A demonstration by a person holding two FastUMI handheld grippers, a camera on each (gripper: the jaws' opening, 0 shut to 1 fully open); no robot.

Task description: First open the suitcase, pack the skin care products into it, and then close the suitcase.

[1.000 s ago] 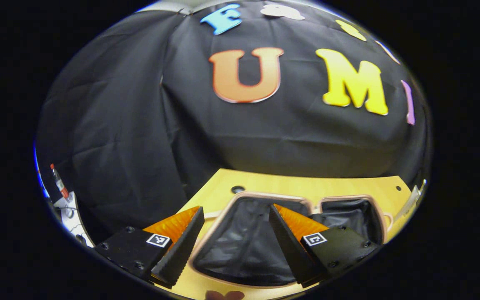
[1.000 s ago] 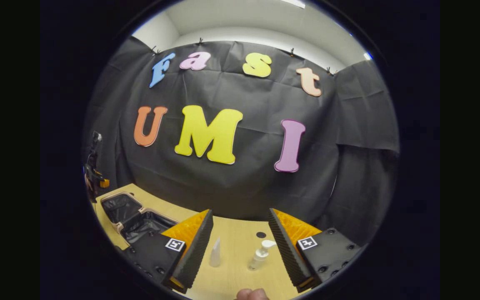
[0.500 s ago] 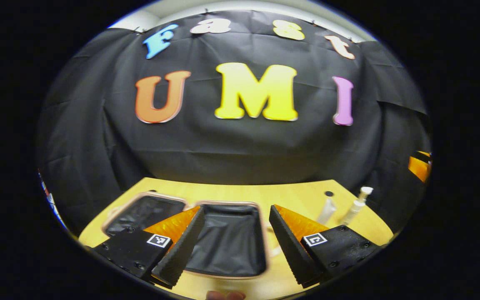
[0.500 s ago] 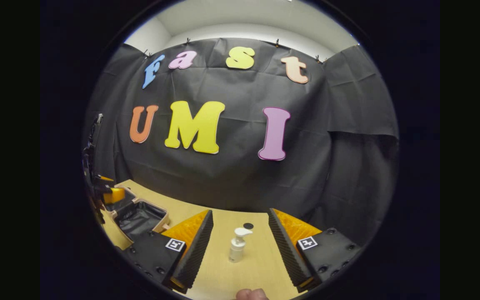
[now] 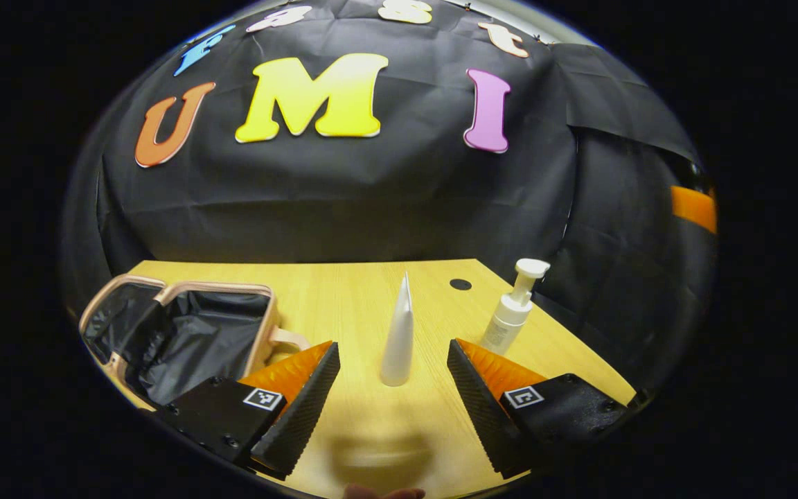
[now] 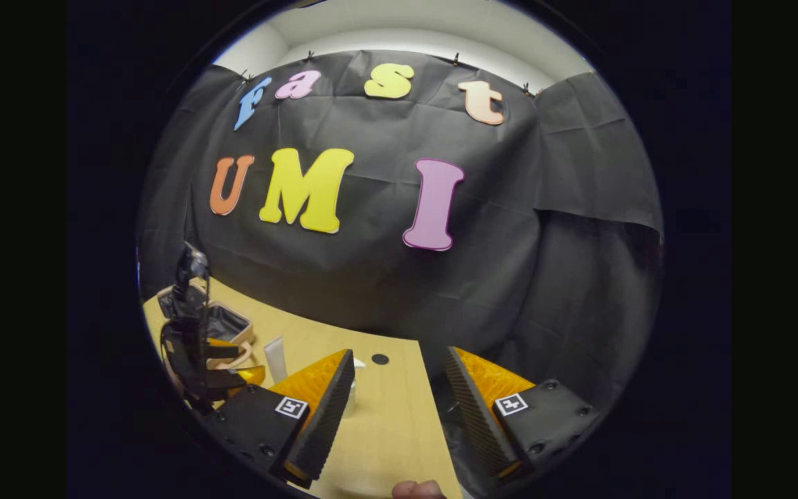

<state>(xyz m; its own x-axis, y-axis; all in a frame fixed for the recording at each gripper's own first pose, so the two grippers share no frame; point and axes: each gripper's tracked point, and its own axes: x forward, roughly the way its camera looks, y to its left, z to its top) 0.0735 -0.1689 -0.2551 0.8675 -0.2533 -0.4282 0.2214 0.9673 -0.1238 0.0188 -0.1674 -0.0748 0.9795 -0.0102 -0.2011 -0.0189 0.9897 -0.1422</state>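
The suitcase (image 5: 260, 326) lies open on the wooden table (image 5: 343, 284), its black lining showing, left of my left gripper. A white tube (image 5: 399, 339) stands upright just ahead of my left gripper (image 5: 391, 352), which is open with the tube in line with the gap between its fingers. A white pump bottle (image 5: 510, 315) stands to the tube's right. In the right gripper view, my right gripper (image 6: 399, 357) is open over the table's right end, nothing between its fingers. The pump bottle's top (image 6: 359, 362) peeks from behind its left finger. The tube (image 6: 276, 360) and suitcase (image 6: 226, 322) lie farther left.
The left gripper (image 6: 208, 364) appears at the left of the right gripper view, near the suitcase. A small dark hole (image 5: 460, 284) marks the table behind the tube. The table's right edge (image 6: 433, 416) runs under my right gripper. Black cloth walls the booth behind.
My left gripper has swung right, from over the suitcase to facing the tube. My right gripper has also turned right, so the pump bottle slid from between its fingers to behind its left finger.
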